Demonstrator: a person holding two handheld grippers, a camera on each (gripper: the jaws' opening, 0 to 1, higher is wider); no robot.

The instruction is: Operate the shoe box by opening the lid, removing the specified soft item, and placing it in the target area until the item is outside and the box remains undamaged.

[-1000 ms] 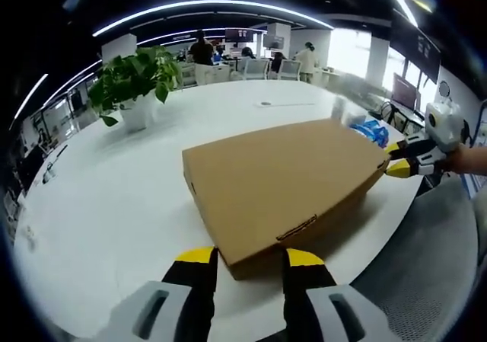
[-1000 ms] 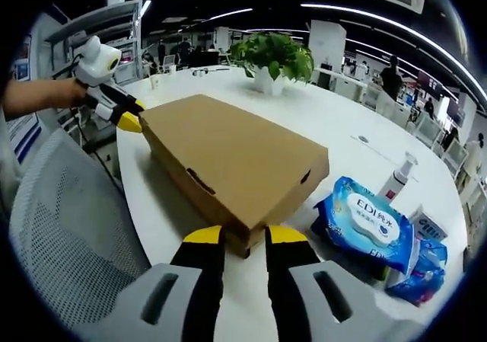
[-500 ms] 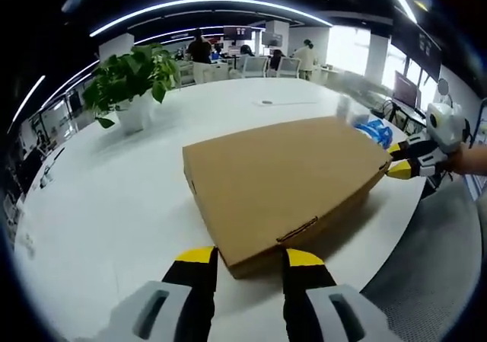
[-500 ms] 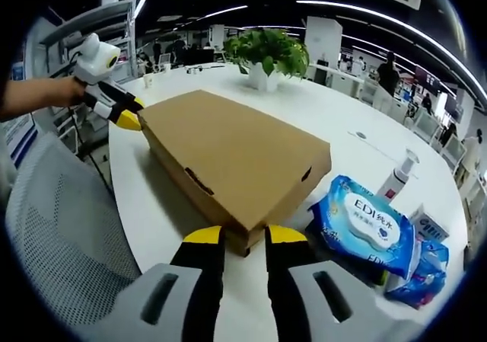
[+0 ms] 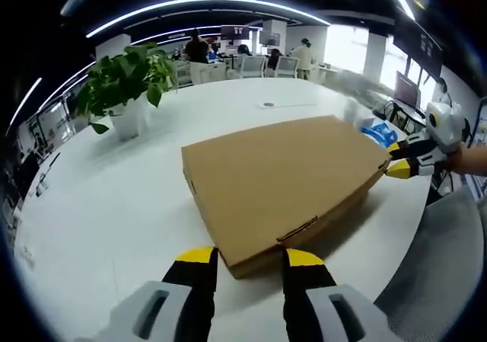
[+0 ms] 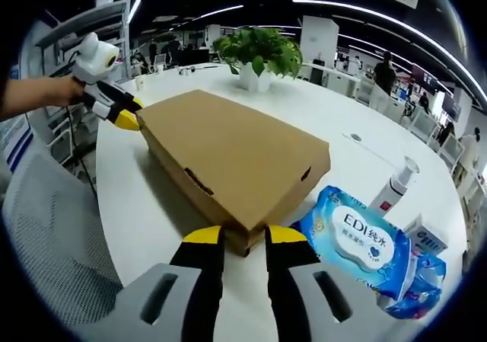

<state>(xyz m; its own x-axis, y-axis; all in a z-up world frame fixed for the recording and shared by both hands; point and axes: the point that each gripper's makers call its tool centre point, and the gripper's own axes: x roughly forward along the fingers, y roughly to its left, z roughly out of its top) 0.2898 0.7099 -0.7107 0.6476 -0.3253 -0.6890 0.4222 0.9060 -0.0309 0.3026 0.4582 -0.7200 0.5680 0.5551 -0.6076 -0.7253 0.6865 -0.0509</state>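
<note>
Flat brown cardboard shoe box (image 5: 285, 178) lay closed on the white desk (image 5: 114, 205). Left tool (image 5: 247, 260) and right tool (image 6: 234, 239), jaws parted and empty, bracketed opposite corners; the lid should be raised evenly.

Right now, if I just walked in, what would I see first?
A big brown box, lid shut, lies flat on the white table. A yellow-tipped gripper sits at each of two opposite corners: the left gripper and the right gripper. Blue wipes lie beside the box and a plant stands behind it.
</note>
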